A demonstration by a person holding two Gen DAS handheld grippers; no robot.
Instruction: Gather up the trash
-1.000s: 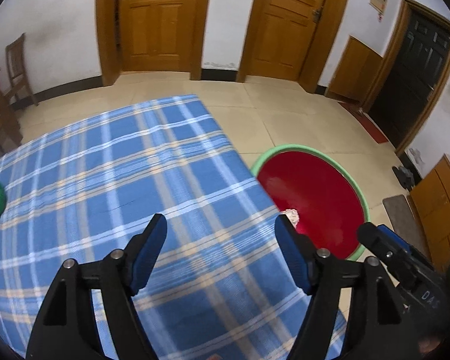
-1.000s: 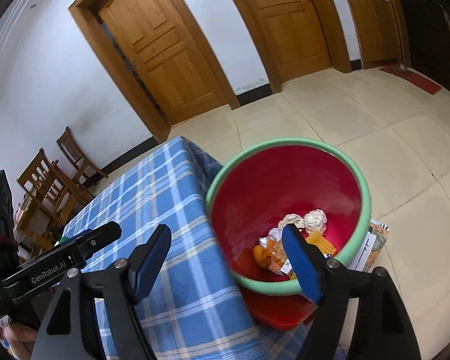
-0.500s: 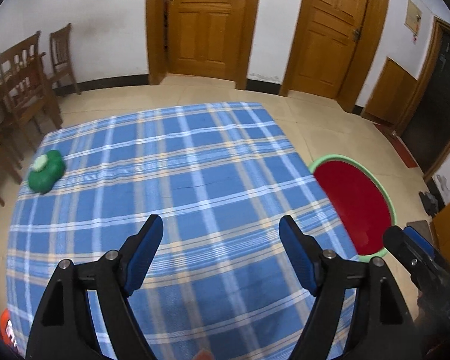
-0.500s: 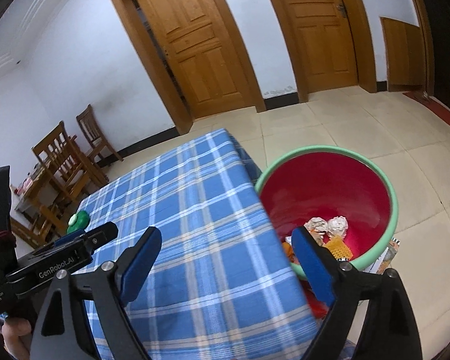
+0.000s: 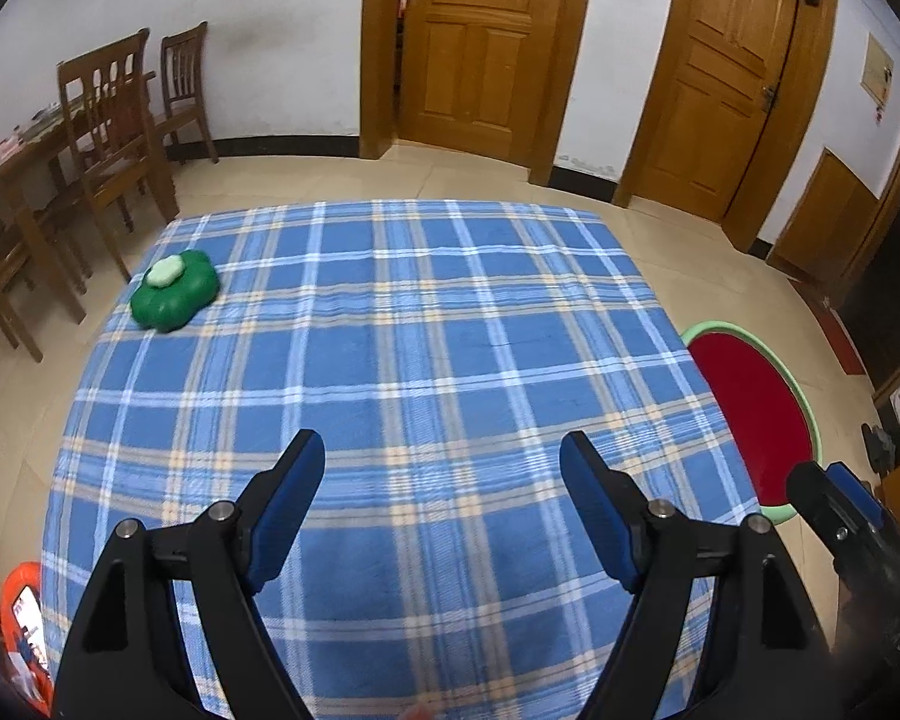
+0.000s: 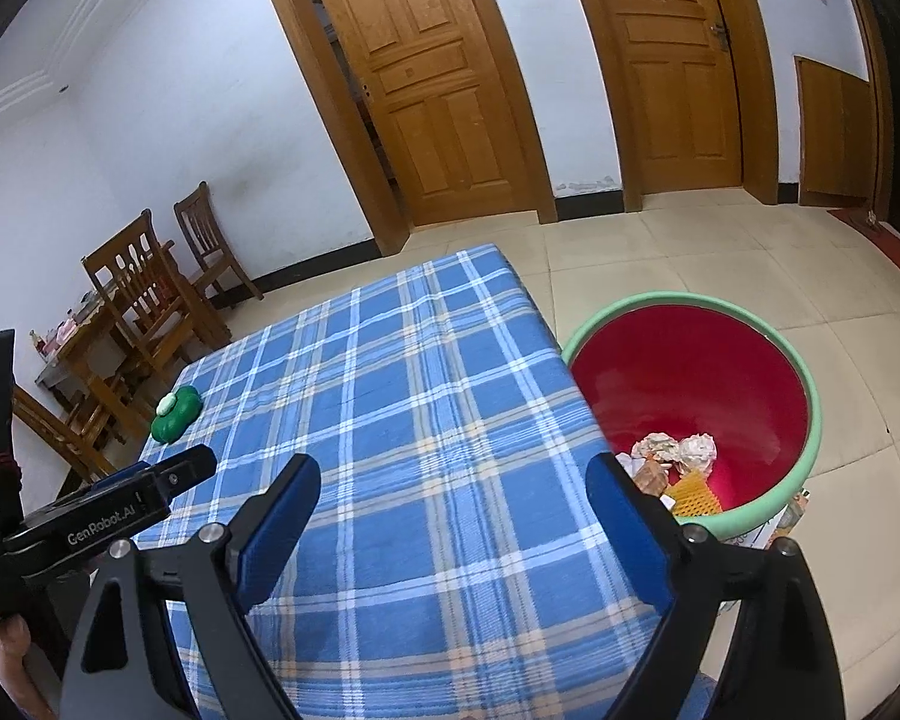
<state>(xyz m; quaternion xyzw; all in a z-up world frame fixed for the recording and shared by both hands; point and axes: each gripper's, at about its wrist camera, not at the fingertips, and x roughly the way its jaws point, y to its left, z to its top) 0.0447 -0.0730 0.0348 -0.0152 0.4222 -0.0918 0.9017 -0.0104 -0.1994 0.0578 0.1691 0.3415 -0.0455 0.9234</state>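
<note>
A red bin with a green rim stands on the floor at the right edge of the table. Inside it lie crumpled paper balls and an orange wrapper. In the left wrist view only its rim and red wall show. The blue plaid tablecloth carries one green flower-shaped object, also at the far left corner in the right wrist view. My left gripper hovers open over the cloth, nothing between its fingers. My right gripper is open and empty near the table's right edge.
Wooden chairs and a cluttered wooden table stand at the left wall. Two wooden doors are at the back. An orange bag sits low at the left table corner. Papers lie on the tiled floor by the bin.
Both grippers swung left, away from the bin and over the cloth. The green object came fully into view. Both pairs of jaws spread a little wider.
</note>
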